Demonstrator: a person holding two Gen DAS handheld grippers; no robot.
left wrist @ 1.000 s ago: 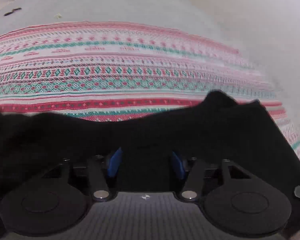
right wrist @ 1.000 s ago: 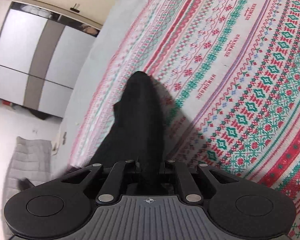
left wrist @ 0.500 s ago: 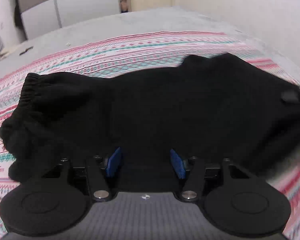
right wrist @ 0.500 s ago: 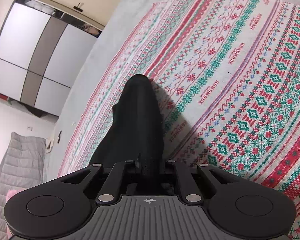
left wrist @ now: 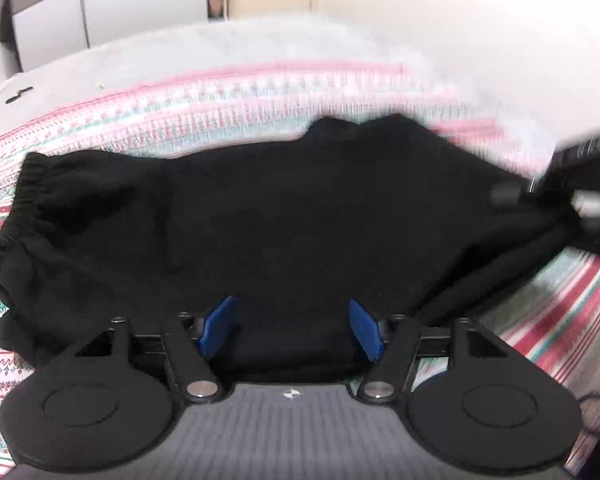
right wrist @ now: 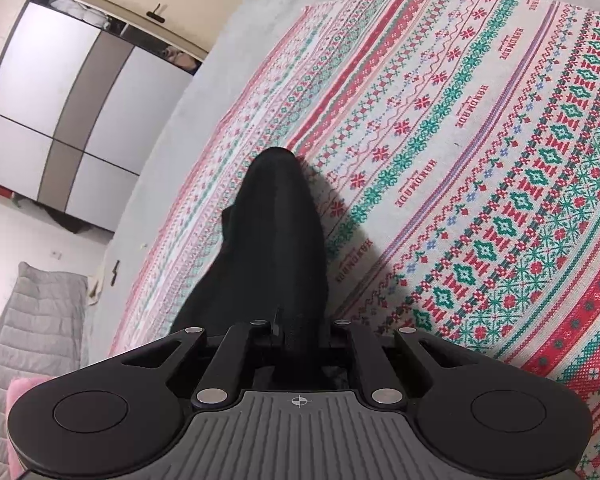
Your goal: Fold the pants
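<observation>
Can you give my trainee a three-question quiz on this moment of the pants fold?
1. True or false: the right gripper is shut on the black pants.
2. What do the pants lie on? A) bare wood floor B) patterned blanket C) metal tray
3. Fill in: the left gripper's blue pads stand ____ with cloth between them.

Key: 1 true. 2 B. 3 apart; the fabric sits between them unpinched.
</observation>
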